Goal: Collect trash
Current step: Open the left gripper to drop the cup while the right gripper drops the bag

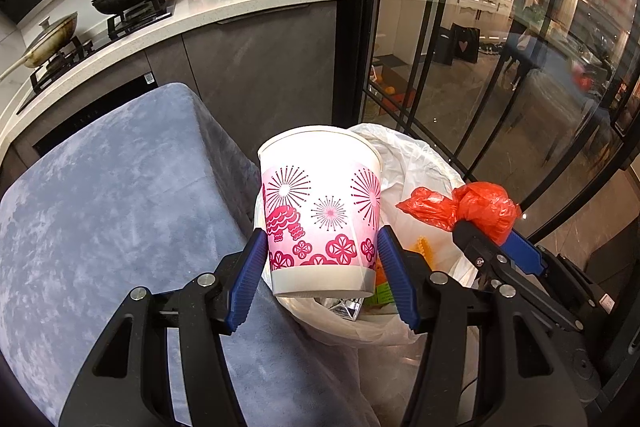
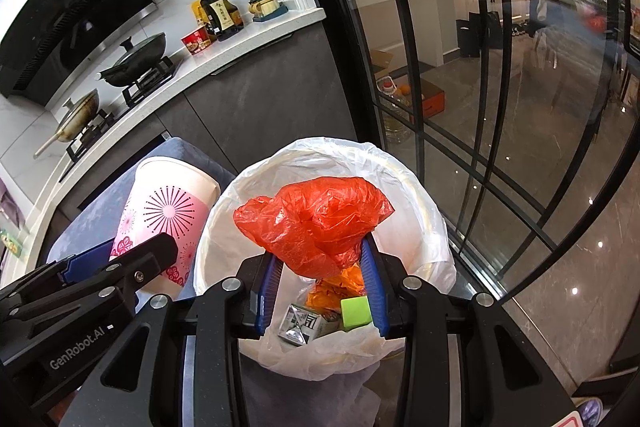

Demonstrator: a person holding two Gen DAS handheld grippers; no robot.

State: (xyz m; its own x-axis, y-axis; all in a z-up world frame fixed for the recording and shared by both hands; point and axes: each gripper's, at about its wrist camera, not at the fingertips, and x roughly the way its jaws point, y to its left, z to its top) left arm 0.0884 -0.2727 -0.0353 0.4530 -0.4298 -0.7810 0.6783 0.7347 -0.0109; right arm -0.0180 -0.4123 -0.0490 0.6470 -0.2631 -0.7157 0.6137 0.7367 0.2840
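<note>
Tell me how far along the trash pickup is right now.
Some is done: a crushed carton and a green box already lie in the lined bin. In hand: the left gripper holds a paper cup and the right gripper a red bag, both at the bin. Left: dropping both in.

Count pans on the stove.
2: a dark lidded wok on the burner nearer the bottles, a lighter long-handled pan on the other burner. Stove's far-left end is cropped; more possible.
</note>
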